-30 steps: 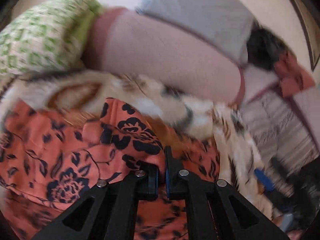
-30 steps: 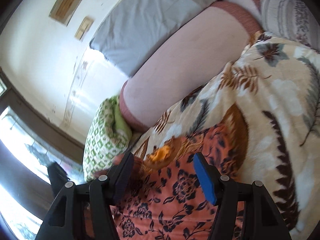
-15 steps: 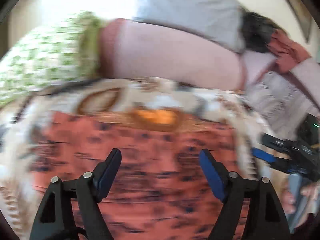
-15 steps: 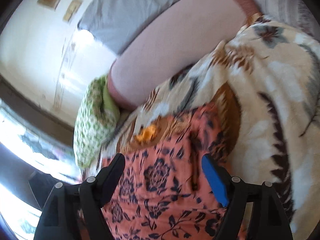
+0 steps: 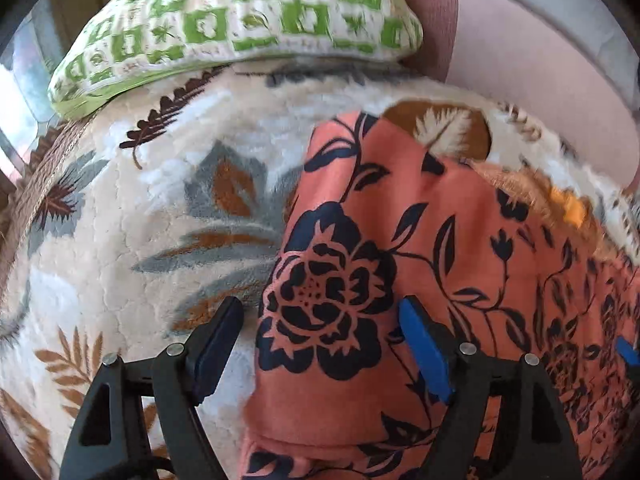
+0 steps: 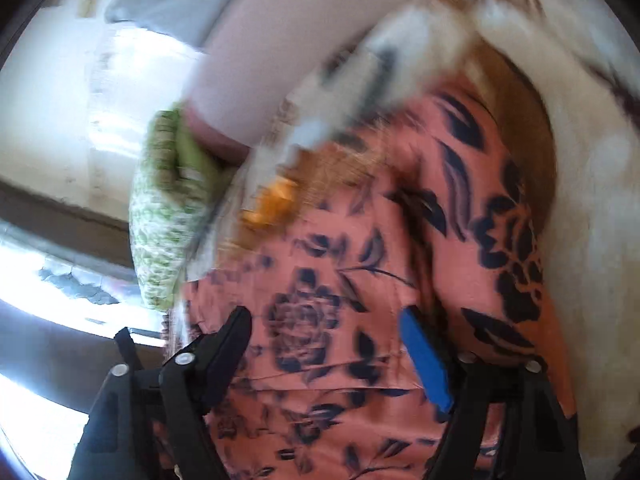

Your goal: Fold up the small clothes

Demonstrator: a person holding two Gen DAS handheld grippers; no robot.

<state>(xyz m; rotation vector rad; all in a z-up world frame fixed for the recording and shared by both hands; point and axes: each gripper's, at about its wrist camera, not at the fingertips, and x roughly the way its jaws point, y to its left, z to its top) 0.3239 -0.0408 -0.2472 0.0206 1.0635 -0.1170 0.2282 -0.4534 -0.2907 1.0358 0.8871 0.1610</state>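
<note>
An orange garment with dark blue flowers [image 5: 440, 220] lies spread on a cream leaf-print blanket [image 5: 160, 208]. My left gripper [image 5: 320, 308] is open and points steeply down over the garment's left edge. Its left finger hangs over the blanket and its right one over the cloth, with a big printed flower between them and nothing gripped. In the blurred right wrist view, my right gripper [image 6: 324, 316] hovers low over the same garment [image 6: 400, 240]. Its jaws are closing, the cloth lies under the gap, and the pads press on nothing.
A green-and-white checked pillow [image 5: 240, 20] lies at the blanket's far edge beside a long pink bolster [image 5: 520, 60]. The right wrist view shows that pillow [image 6: 168, 200], the bolster [image 6: 280, 60], a pale wall and a bright window at the left.
My left gripper was shut on the garment, then opened, let it go and swung down to its left edge. My right gripper sank closer to the cloth.
</note>
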